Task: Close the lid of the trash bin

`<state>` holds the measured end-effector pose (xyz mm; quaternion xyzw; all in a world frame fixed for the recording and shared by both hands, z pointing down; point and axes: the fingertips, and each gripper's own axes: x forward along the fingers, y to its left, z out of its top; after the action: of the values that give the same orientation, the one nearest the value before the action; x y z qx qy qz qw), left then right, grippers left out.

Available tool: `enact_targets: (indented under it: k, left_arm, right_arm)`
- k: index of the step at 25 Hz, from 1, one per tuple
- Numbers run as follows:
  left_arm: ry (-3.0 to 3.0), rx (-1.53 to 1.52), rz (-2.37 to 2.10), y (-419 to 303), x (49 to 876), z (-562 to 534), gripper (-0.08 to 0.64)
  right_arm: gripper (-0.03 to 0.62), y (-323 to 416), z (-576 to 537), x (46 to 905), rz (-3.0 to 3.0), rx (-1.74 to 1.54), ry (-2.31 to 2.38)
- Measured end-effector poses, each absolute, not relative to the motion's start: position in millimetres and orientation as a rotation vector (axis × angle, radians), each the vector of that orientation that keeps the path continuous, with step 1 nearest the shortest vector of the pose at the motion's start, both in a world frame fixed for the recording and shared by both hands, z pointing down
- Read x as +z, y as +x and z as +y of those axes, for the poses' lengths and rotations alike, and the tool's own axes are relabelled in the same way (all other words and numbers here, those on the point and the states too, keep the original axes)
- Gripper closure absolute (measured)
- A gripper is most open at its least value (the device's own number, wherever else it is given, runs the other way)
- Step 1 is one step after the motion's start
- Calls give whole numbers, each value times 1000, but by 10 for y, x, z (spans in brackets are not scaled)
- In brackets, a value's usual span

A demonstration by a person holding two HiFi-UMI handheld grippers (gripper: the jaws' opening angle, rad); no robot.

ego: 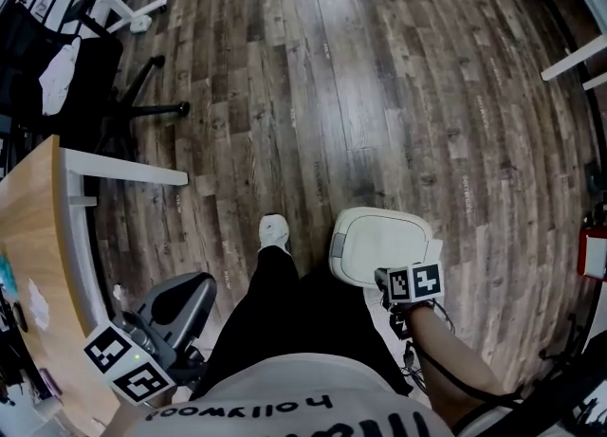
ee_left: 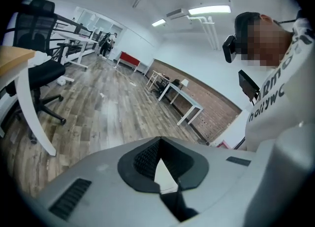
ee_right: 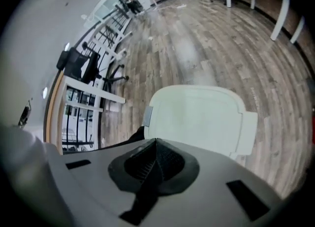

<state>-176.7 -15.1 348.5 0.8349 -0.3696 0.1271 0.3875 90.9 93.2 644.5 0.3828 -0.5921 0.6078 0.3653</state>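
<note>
The trash bin [ego: 381, 245] stands on the wood floor by the person's right leg, and its white lid [ee_right: 197, 117] lies flat down on it. A grey tab [ee_right: 147, 116] sits at the lid's left edge. My right gripper [ego: 389, 282] hovers over the bin's near edge, its jaws [ee_right: 156, 143] shut on nothing, just above the lid. My left gripper [ego: 190, 291] is held low at the left, away from the bin. It points out into the room, and its jaws [ee_left: 160, 140] meet at the tips with nothing held.
A wooden desk [ego: 28, 264] runs along the left, with a black office chair [ego: 90, 75] beyond it. The person's white shoe [ego: 274, 232] is left of the bin. A red box [ego: 593, 253] sits at the right edge. White table legs [ego: 574, 58] stand far right.
</note>
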Motion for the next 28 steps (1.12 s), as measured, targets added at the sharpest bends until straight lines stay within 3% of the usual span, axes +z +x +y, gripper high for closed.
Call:
enact_targets:
  k: [8, 17, 23, 28]
  left_arm:
    - [2323, 243, -766, -853, 3011, -204, 555]
    - [2513, 126, -667, -142, 2405, -75, 555]
    - [2584, 103, -562, -22, 2062, -89, 555]
    - [2618, 61, -598, -372, 1912, -94, 555]
  right_arm:
    - [581, 1606, 448, 4880, -1943, 1501, 1359]
    - [581, 1960, 238, 2809, -2435, 1025, 1522]
    - [581, 1905, 248, 1963, -2627, 893, 1616]
    - [581, 1674, 298, 1689, -2624, 715, 1631]
